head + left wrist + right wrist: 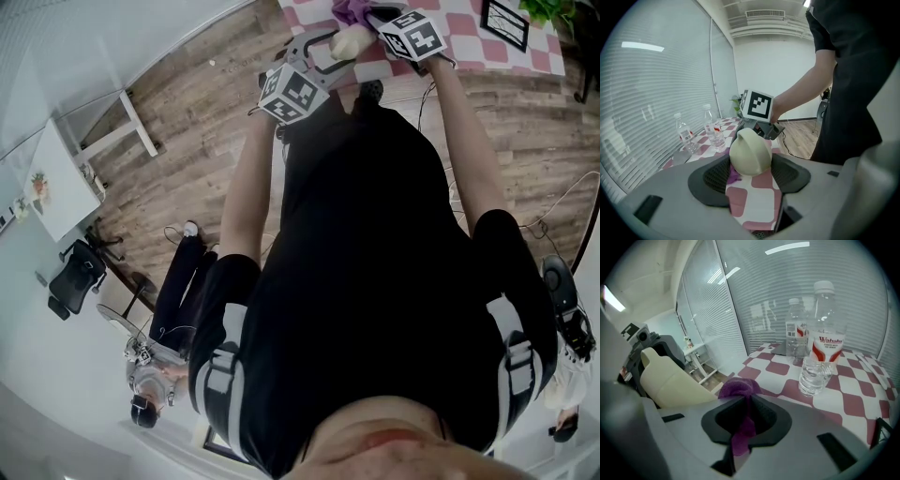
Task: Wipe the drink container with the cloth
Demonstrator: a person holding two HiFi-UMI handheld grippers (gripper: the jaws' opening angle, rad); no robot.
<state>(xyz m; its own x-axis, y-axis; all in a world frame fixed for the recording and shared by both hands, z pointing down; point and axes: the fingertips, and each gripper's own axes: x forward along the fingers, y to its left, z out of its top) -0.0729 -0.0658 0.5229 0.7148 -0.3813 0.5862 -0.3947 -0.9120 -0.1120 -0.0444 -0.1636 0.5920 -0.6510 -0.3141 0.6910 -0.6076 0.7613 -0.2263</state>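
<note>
The drink container (750, 152) is a cream, rounded jug. It sits between the dark pads of my left gripper (751, 169), which is shut on it above the checked table. A purple cloth (739, 391) hangs bunched in my right gripper (743, 417), which is shut on it. In the right gripper view the cloth's bunched end is at the container's (670, 378) side. In the head view the container (352, 42) is held between both grippers at the table edge, with the cloth (352, 11) just beyond it. Whether cloth and container touch is not clear.
Two clear water bottles (818, 357) (794, 333) stand on the red-and-white checked tablecloth (862, 394) near the window blinds. A framed picture (504, 21) and a plant (548, 9) lie on the table's right. Cables and a person (150, 384) are on the wooden floor.
</note>
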